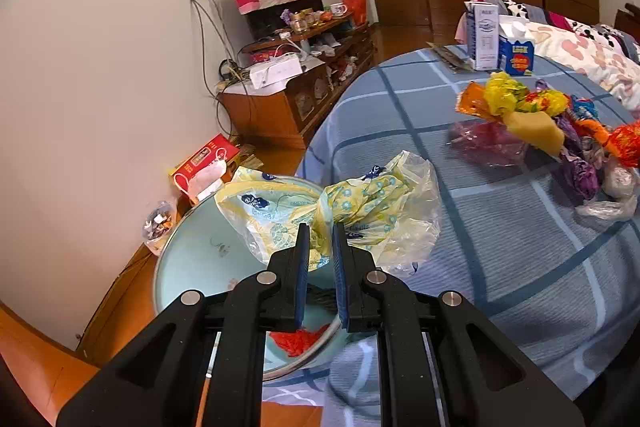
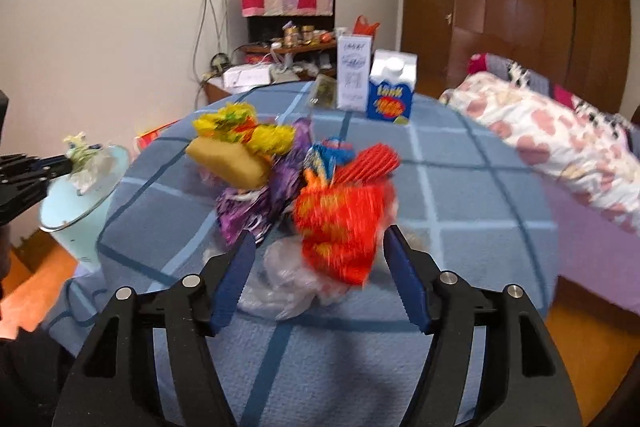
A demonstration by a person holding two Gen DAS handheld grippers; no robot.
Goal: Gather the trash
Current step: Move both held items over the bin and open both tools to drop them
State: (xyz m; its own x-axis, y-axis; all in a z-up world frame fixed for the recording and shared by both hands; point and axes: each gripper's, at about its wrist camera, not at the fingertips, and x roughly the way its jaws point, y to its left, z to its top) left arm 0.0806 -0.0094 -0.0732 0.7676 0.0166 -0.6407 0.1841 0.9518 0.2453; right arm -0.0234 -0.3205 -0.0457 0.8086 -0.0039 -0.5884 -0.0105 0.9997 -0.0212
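My left gripper (image 1: 321,233) is shut on a crumpled yellow patterned plastic bag (image 1: 360,203) and holds it over the rim of a light blue bin (image 1: 192,259) beside the table. The same bag (image 2: 86,155) and bin (image 2: 76,203) show at the left of the right wrist view. My right gripper (image 2: 320,247) is open, its jaws on either side of a red-orange wrapper (image 2: 340,223) on the blue checked tablecloth (image 2: 460,195). A pile of yellow, purple and clear wrappers (image 2: 248,155) lies just behind it; it also shows in the left wrist view (image 1: 560,131).
A white carton (image 2: 353,71) and a blue milk carton (image 2: 391,87) stand at the table's far edge. A bed with a patterned quilt (image 2: 560,139) is at the right. A cluttered wooden cabinet (image 1: 296,75) stands against the wall; a red box (image 1: 204,163) lies on the floor.
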